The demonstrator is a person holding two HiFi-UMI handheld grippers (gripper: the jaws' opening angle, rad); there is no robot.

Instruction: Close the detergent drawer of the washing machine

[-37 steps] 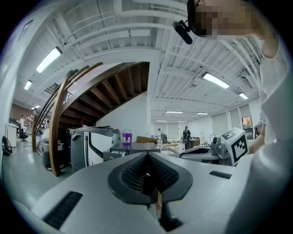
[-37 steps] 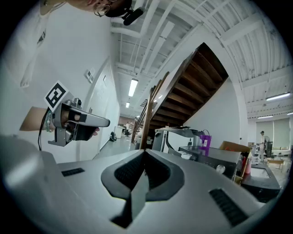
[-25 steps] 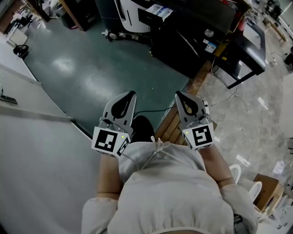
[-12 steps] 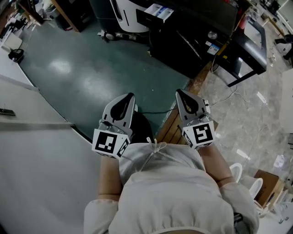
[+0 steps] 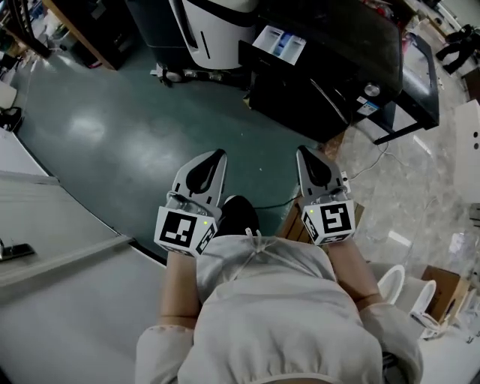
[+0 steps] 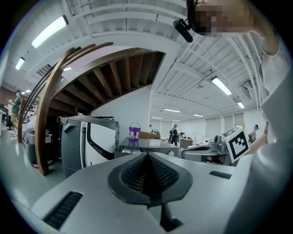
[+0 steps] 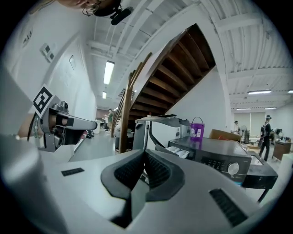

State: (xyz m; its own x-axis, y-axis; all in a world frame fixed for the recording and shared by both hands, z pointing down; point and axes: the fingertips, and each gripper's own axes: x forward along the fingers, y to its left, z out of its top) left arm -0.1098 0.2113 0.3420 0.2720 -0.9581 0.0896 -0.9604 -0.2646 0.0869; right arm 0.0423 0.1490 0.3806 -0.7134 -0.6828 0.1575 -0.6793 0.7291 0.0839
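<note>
The black washing machine (image 5: 341, 56) stands ahead on the floor, and its detergent drawer (image 5: 279, 43) sticks out open with pale compartments showing. In the right gripper view the washing machine (image 7: 222, 157) shows its round knob (image 7: 234, 168) and the open drawer (image 7: 178, 151). My left gripper (image 5: 214, 156) and right gripper (image 5: 304, 153) are held side by side at the person's waist, well short of the machine. Both are shut with nothing in them. The shut jaws meet at the left gripper (image 6: 147, 156) and the right gripper (image 7: 144, 153).
A white and black machine (image 5: 212, 21) stands left of the washer. A purple bucket (image 7: 197, 127) sits on top of the washer. A wooden staircase (image 7: 158, 77) rises behind. A white table (image 5: 52, 247) is at the left, white stools (image 5: 391, 283) at the right, and a cable (image 5: 371, 166) lies on the floor.
The washing machine and its open drawer have come lower and closer in the head view. Both grippers stay shut at the waist.
</note>
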